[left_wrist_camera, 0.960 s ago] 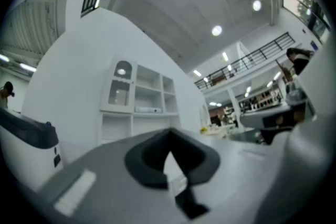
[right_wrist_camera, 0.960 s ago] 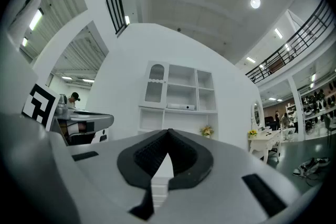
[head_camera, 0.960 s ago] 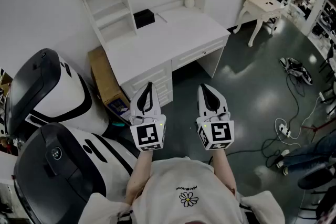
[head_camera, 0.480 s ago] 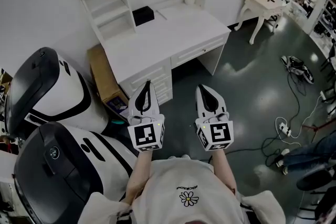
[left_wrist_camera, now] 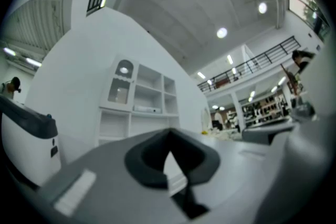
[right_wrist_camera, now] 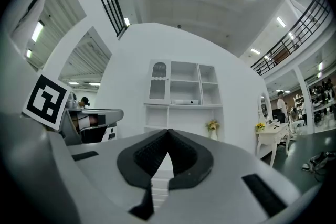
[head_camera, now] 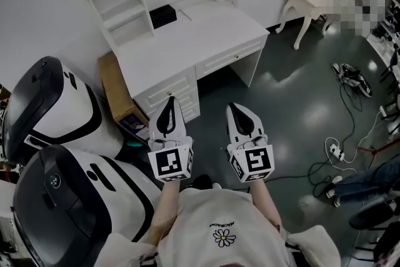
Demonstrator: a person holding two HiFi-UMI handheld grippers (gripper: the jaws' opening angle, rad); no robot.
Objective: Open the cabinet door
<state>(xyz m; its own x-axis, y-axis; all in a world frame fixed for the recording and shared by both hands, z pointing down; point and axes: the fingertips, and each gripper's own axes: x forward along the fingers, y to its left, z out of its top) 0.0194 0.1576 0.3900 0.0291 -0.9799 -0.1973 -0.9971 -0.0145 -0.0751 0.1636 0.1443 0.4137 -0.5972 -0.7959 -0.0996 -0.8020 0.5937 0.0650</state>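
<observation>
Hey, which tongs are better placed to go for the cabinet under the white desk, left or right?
Left, probably. The left tongs point at the cabinet front under the desk; the right tongs sit over floor beside it. Both are shut and empty, short of it.

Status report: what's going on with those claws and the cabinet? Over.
Left gripper and right gripper shut, empty, short of desk. Cabinet door closed, untouched. Cardboard box beside desk, off the path.

no text reads clearly (the shirt print [head_camera: 222,223] is too small).
</observation>
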